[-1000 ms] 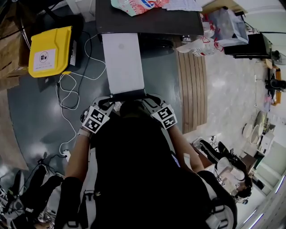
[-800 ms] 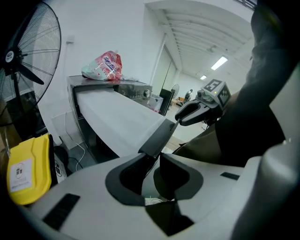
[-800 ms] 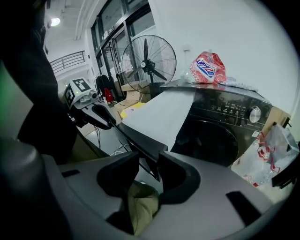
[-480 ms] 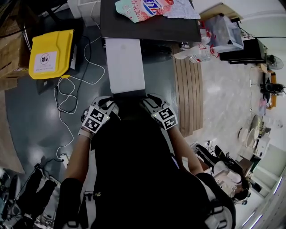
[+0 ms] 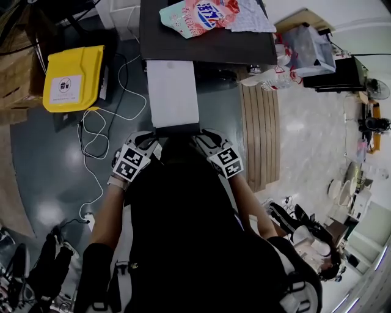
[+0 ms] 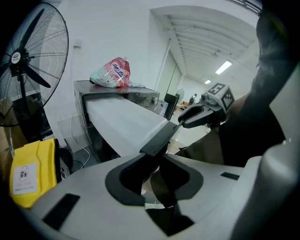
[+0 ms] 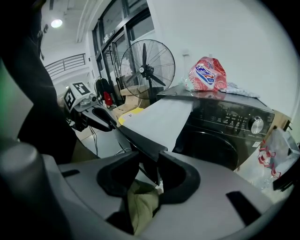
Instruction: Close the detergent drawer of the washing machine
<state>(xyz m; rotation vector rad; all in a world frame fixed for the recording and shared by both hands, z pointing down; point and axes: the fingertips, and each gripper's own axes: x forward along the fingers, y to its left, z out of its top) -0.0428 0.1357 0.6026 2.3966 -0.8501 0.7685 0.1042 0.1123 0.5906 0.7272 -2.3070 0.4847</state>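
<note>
At the near edge of the detergent drawer [image 5: 173,92], left gripper [image 6: 153,154] and right gripper [image 7: 148,152] each clamp its dark front, one per corner. Drawer juts far out of the washing machine [image 5: 208,43]; contents not visible. Detergent pouch [image 5: 201,13] lies on machine top.

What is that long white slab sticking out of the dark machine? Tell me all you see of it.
It is the detergent drawer, a long, flat white slab with a dark front panel, plastic by its look. It stands pulled far out of the dark washing machine. The left gripper and right gripper each clamp one end of that panel.
</note>
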